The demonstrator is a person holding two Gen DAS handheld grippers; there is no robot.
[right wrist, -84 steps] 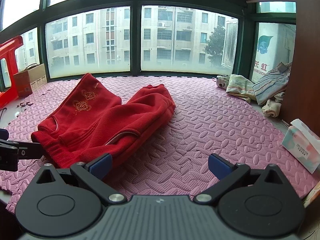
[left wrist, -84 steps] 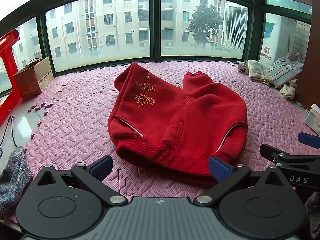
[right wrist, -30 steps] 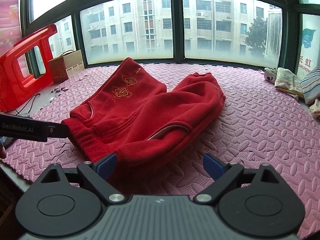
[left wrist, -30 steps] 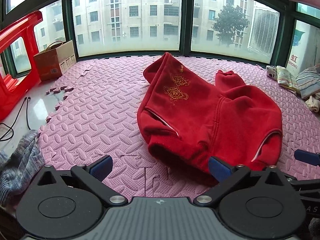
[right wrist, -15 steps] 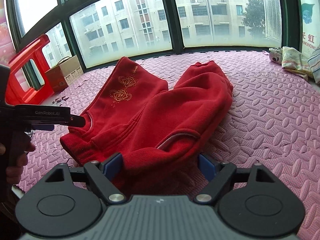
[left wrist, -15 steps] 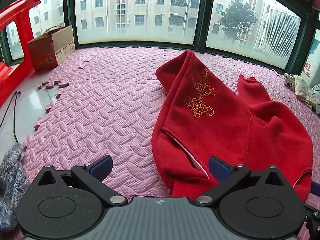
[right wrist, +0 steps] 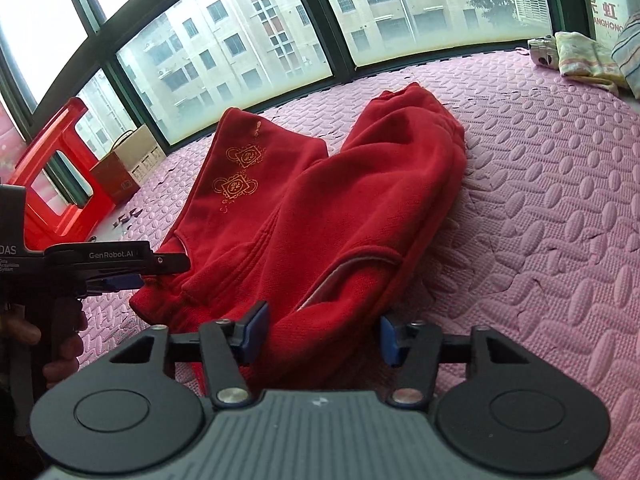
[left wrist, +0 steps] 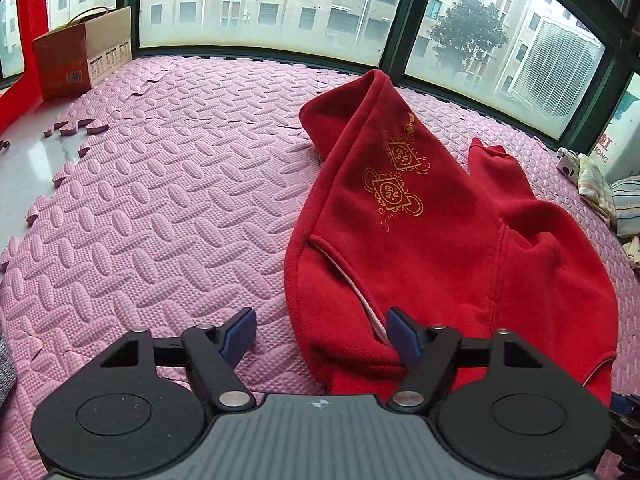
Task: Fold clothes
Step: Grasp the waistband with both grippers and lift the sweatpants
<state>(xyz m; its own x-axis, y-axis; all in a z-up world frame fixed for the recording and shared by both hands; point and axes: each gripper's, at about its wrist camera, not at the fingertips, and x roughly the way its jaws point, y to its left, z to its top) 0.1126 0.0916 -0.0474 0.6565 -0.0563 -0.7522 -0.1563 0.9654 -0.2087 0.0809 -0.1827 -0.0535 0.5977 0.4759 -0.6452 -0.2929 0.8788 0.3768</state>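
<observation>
Red fleece trousers [left wrist: 432,248] with gold emblems lie on the pink foam mat, waistband toward me. My left gripper [left wrist: 320,336] is open, its jaws narrowed, around the waistband's left corner. In the right wrist view the trousers [right wrist: 340,216] lie folded along their length. My right gripper [right wrist: 320,332] is open, jaws partly drawn in, with the waistband's right corner between them. The left gripper [right wrist: 136,274] shows there from the side at the waistband's left edge.
Pink foam mat [left wrist: 160,200] covers the platform up to the windows. A cardboard box [left wrist: 84,52] and a red plastic stool [right wrist: 52,168] stand at the far left. Folded clothes [right wrist: 580,56] lie at the far right. Loose mat pieces [left wrist: 76,128] sit near the left edge.
Both grippers moved forward and down to the waistband corners. Both pairs of jaws have narrowed around the fabric.
</observation>
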